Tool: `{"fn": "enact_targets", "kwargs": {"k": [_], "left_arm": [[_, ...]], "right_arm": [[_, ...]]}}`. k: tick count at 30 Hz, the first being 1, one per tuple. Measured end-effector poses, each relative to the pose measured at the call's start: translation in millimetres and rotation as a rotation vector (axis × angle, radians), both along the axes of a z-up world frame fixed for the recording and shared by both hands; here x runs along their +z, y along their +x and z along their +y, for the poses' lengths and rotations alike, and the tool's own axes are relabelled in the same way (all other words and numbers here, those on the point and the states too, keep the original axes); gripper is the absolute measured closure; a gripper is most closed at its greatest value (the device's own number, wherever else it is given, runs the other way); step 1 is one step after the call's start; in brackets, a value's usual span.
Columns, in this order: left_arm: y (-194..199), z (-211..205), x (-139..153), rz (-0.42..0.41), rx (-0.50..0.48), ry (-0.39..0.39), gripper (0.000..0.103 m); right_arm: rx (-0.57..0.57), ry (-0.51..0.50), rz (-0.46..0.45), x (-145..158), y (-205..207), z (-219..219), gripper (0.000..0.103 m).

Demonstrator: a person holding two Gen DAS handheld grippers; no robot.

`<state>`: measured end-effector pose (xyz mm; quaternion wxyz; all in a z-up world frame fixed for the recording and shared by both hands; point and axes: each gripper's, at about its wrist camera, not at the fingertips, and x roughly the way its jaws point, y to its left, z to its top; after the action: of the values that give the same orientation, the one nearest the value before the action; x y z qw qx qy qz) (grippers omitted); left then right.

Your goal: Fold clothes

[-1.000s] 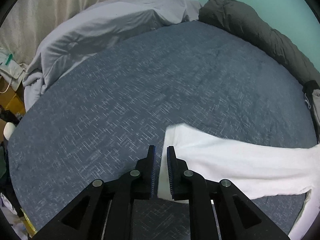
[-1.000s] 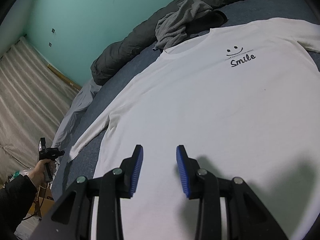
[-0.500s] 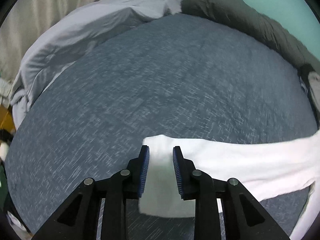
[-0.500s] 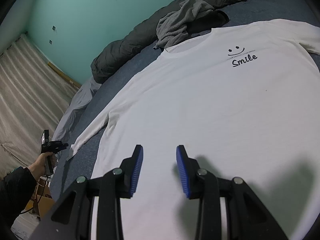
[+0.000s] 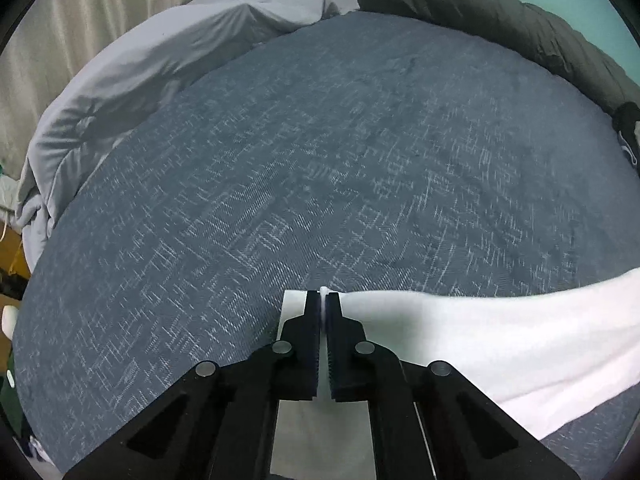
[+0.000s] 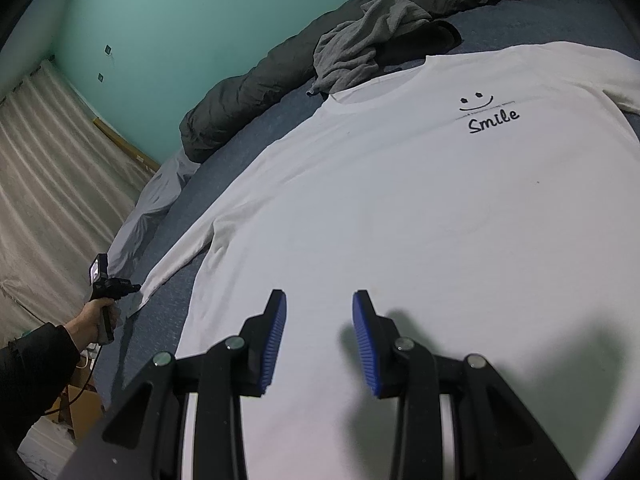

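Note:
A white long-sleeved shirt [image 6: 400, 200] printed "Smile" lies flat, front up, on the blue bed cover [image 5: 320, 160]. Its sleeve [image 5: 460, 332] stretches out to the side. My left gripper [image 5: 323, 300] is shut on the sleeve's cuff end, with a thin ridge of white cloth pinched between the pads. In the right wrist view the same gripper [image 6: 134, 289] shows small at the sleeve tip, in a person's hand [image 6: 94, 320]. My right gripper [image 6: 319, 308] hovers open over the shirt's lower body, nothing between its fingers.
A rolled dark grey duvet [image 5: 500, 12] lines the bed's far edge by the teal wall. A crumpled grey garment [image 6: 352, 52] lies beside the shirt's collar. A pale grey sheet [image 5: 160, 52] is bunched at the corner near the curtain [image 6: 48, 184]. A cardboard box [image 6: 80, 404] sits on the floor.
My left gripper slid over the sleeve's end, widened its jaws around the cuff, then closed on it. The right gripper stayed where it was, still open.

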<state>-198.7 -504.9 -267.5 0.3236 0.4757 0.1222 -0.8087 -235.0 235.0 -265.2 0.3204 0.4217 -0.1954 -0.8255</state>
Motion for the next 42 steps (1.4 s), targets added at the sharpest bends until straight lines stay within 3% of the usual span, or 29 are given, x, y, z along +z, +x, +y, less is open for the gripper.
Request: {"fn": "enact_targets", "kwargs": {"k": [7, 16, 21, 24, 28, 33, 38, 42], "left_arm": [[0, -8, 25, 0.055, 0.039, -0.038, 0.101], [-11, -13, 11, 0.003, 0.043, 0.012, 0.098], [3, -12, 28, 0.001, 0.063, -0.04, 0.093], [14, 4, 48, 0.043, 0.06, -0.057, 0.082], [3, 49, 56, 0.101, -0.099, 0.056, 0.078], [-30, 152, 47, 0.087, -0.332, 0.182, 0.078], [-62, 234, 28, 0.079, -0.459, 0.314, 0.078], [-83, 284, 18, 0.056, -0.533, 0.298, 0.078]], "right_arm": [[0.007, 0.0, 0.01, 2, 2, -2, 0.069], [0.004, 0.0, 0.006, 2, 1, -1, 0.069], [-0.005, -0.01, 0.012, 6, 0, 1, 0.069], [-0.001, -0.015, 0.026, 11, 3, 0, 0.069], [0.003, -0.027, 0.04, 16, 6, 0, 0.069], [-0.003, -0.026, 0.053, 20, 9, 2, 0.069], [-0.006, -0.009, 0.091, 28, 11, 4, 0.069], [-0.009, -0.021, 0.094, 31, 9, 8, 0.069]]}}
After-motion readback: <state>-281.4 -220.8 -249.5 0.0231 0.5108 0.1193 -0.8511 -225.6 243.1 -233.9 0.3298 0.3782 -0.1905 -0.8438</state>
